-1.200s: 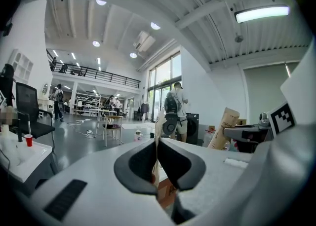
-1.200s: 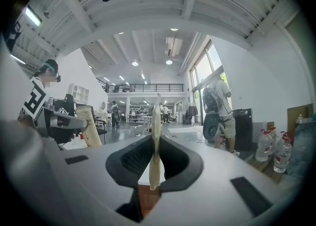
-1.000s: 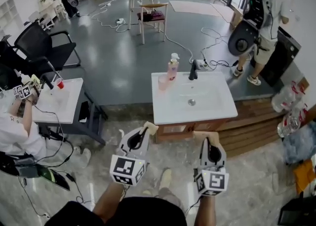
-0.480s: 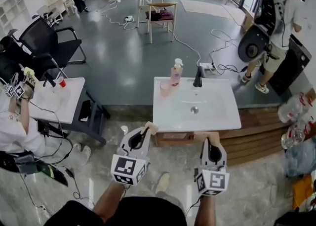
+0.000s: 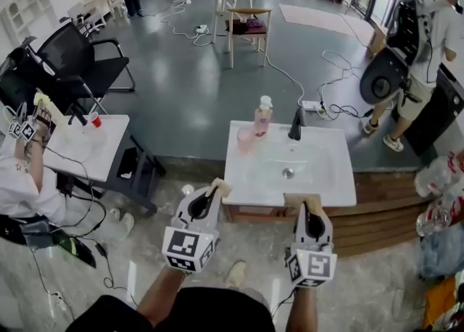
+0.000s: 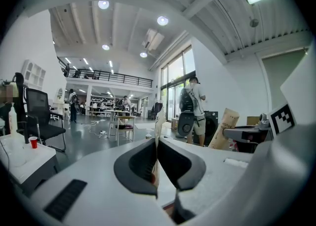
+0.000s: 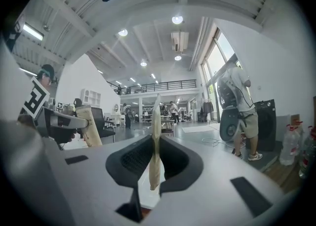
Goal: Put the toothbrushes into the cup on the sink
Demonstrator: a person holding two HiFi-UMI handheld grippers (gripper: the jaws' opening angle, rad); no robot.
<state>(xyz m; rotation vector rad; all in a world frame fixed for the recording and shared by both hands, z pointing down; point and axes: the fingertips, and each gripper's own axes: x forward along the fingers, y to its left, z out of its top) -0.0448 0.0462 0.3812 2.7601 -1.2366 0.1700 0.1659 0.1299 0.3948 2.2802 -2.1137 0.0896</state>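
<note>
Left tool [image 5: 214, 193], a pale grey moulded plastic shell with a black-and-white marker cube at its near end, is clenched on a toothbrush [image 6: 159, 121]. Its own view shows curved, dark matte pads pressed together on a thin cream strip standing on edge.

At the far left a seated person [image 5: 22, 193] leans over a small white table [image 5: 109, 156] that carries a red cup [image 5: 95, 119]. A black office chair [image 5: 80, 62] stands beyond it on glossy grey floor.

Just past the tool tips sits the sink [image 5: 333, 178], a smooth white rectangular basin on a wooden cabinet. On its far left corner stands the cup [image 5: 245, 138], translucent pink and round. A pink soap bottle [image 5: 262, 117] with a white pump stands just beside it, and a black tap [image 5: 296, 124] is to the right. Both toothbrushes are well apart from the cup.

Right tool [image 5: 304, 206], of the same grey plastic and also bearing a marker cube, is clenched on a second toothbrush [image 7: 155, 161], a flat tan strip gripped edge-on between ribbed dark pads.

At the far right a standing person [image 5: 428, 40] wears a black backpack.

Compared with a second ago, the sink lies lower and closer in the head view, its near edge now meeting the tool tips. Both tools hold the same places in the picture, with grips unchanged. The standing person has shifted right.
</note>
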